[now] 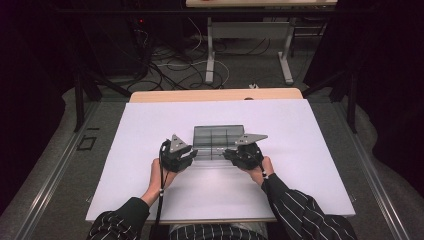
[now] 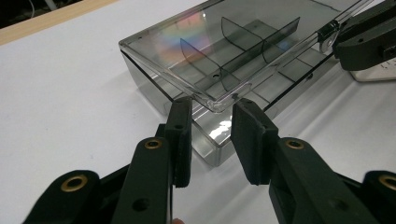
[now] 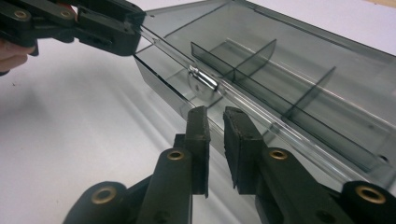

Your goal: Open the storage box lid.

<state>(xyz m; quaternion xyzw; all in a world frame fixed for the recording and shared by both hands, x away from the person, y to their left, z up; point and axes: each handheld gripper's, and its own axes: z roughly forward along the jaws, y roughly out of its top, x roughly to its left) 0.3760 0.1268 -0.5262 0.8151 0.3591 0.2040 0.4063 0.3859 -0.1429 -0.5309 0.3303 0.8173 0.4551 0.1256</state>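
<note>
A clear grey compartment box (image 1: 218, 135) lies on the white table (image 1: 150, 130), its dividers showing and no contents visible. Its transparent lid (image 2: 224, 42) is lifted a little off the base (image 2: 154, 88). My left gripper (image 2: 212, 116) is at the box's front left corner. Its pads (image 2: 182, 135) close on the lid's rounded corner from both sides. From the right gripper view, that left gripper (image 3: 133, 37) sits on the lid's rim. My right gripper (image 3: 215, 116) is at the front right, jaws a narrow gap apart. The lid's front rim and small latch (image 3: 203, 77) lie just past its tips.
White table surface stretches wide on all sides of the box. A wooden edge (image 1: 215, 95) runs along the far side. Beyond it are cables and desk legs (image 1: 210, 55) on the floor. Striped sleeves (image 1: 300, 210) come in from the bottom.
</note>
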